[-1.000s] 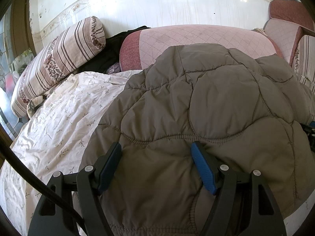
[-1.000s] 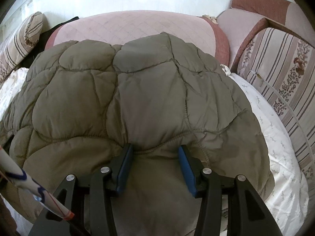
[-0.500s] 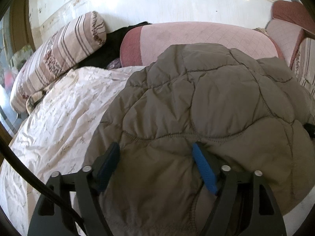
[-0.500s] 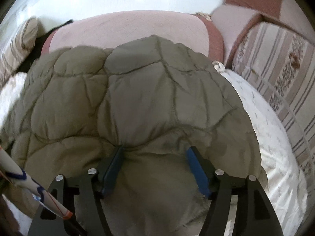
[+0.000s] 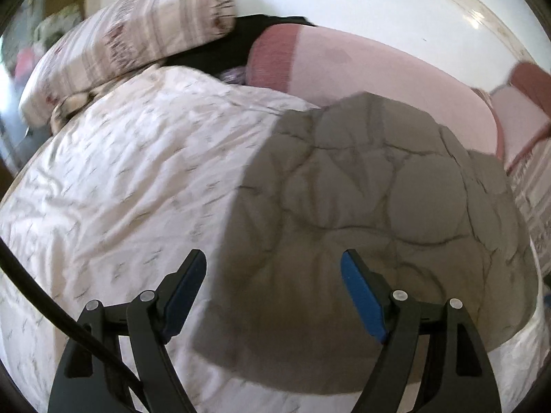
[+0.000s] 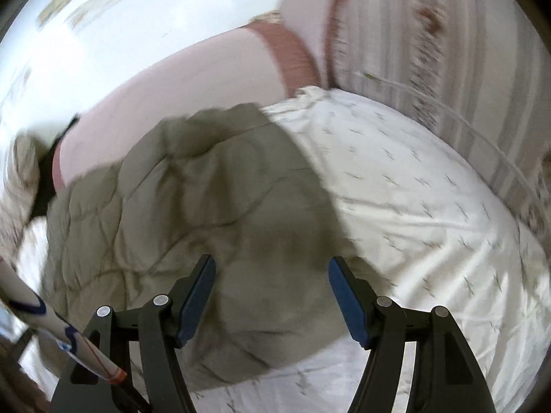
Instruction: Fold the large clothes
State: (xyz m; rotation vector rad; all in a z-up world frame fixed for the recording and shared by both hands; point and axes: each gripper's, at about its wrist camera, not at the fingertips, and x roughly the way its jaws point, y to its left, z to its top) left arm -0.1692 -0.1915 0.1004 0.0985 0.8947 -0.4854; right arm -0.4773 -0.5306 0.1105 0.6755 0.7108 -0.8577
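Note:
An olive-grey quilted jacket (image 5: 372, 213) lies folded in a compact bundle on the white patterned bedsheet (image 5: 137, 179). It also shows in the right wrist view (image 6: 213, 213). My left gripper (image 5: 273, 268) is open and empty, hovering above the bundle's near left edge. My right gripper (image 6: 272, 272) is open and empty, above the bundle's near right edge. Both views are motion-blurred.
A striped bolster pillow (image 5: 137, 38) lies at the back left, a pink cushion (image 5: 361, 65) behind the jacket, and a dark garment (image 5: 220, 51) between them. Striped cushions (image 6: 447, 55) line the right side. White sheet (image 6: 413, 199) spreads right of the jacket.
Both grippers opened wider and let go of the jacket, then pulled back and up. The left view swung left, the right view swung right. The jacket now rests on the sheet.

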